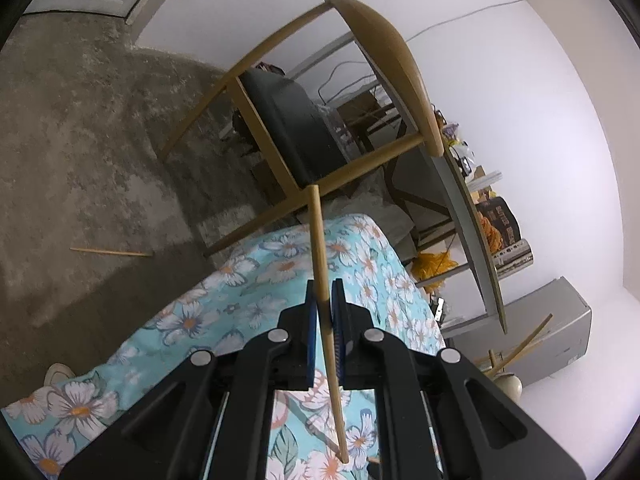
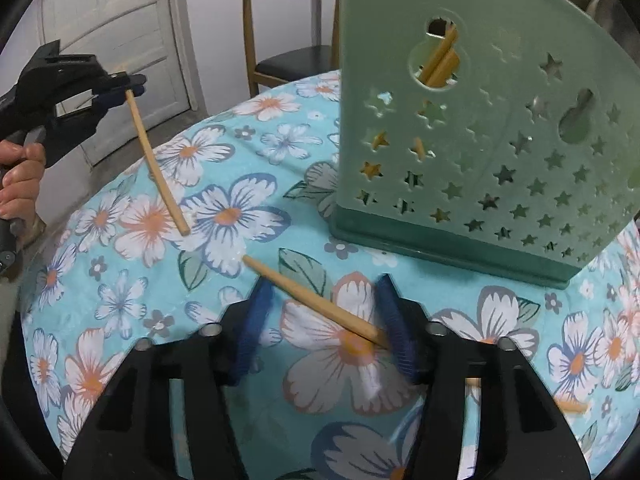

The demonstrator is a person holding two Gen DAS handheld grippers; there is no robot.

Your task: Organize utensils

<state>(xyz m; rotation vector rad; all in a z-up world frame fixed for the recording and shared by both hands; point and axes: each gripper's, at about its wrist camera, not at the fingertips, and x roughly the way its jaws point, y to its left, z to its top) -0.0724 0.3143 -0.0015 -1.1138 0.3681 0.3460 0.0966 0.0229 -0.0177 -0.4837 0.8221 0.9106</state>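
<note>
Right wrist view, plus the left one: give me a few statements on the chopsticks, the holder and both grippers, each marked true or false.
1. The left gripper is shut on a chopstick. True.
2. The right gripper is clamped tight on a chopstick. False: the chopstick on the cloth lies between its jaws, which stand apart with a gap on the left side.
3. The green holder is empty. False: chopstick pieces show through its cut-outs.
4. The holder stands upright on the floral tablecloth. True.
5. A chopstick lies on the floor. True.
6. No chair is in view. False: a wooden chair stands behind the table.
</note>
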